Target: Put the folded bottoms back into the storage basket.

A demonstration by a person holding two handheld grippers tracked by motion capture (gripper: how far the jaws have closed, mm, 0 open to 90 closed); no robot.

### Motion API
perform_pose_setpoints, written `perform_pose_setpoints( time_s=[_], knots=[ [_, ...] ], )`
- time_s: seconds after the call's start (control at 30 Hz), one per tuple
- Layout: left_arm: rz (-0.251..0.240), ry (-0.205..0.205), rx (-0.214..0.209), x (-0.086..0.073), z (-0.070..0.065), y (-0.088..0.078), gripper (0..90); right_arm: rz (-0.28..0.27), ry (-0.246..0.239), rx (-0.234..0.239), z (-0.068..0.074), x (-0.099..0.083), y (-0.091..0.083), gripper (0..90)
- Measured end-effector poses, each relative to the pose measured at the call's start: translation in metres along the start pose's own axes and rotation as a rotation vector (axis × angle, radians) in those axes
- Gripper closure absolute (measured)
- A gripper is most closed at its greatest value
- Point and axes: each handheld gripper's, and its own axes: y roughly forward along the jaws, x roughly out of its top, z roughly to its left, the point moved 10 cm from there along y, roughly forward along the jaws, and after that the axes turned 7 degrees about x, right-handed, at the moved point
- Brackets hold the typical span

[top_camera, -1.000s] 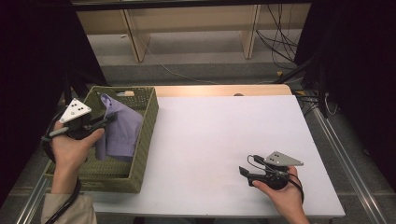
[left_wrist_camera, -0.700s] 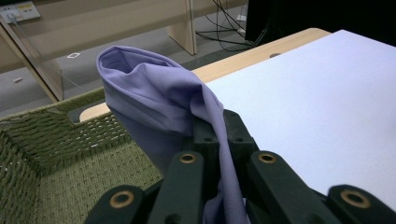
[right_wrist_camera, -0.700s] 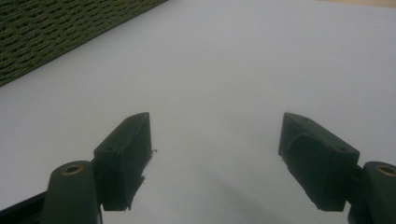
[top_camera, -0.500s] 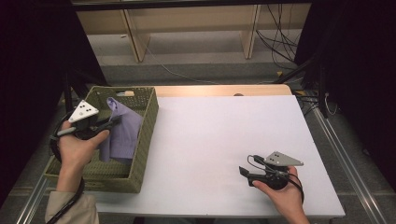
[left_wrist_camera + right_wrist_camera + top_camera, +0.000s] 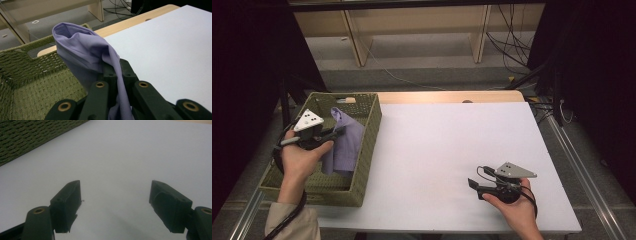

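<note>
Left gripper point(image 5: 337, 133) clamps lilac cloth point(image 5: 346, 142) — above green basket point(image 5: 362, 165).

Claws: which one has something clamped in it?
The left claw, over the green woven basket: it is shut on the lilac cloth. The right claw rests on the white table with its jaws apart, nothing between them.

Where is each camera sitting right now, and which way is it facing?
High view: above the person's side, looking forward and down on the white table; both forearms enter from below.
Left gripper view: rides the left gripper, whose jaws pinch the purple cloth over the green basket.
Right gripper view: along the open right gripper, low over the table.
Shared: basket and table.
</note>
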Motion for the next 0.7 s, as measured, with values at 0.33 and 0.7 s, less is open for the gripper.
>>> perform_pose_setpoints(
  time_s=[0.33,0.7],
  knots=[
    [0.019,0.013,0.014,-0.005,0.002,0.005,85.3,0.000,0.000,0.000,0.000,0.000,0.000,26.5],
    [0.021,-0.006,0.028,-0.011,0.009,0.010,84.9,0.001,0.000,0.000,0.000,0.000,0.000,26.5]
  ],
)
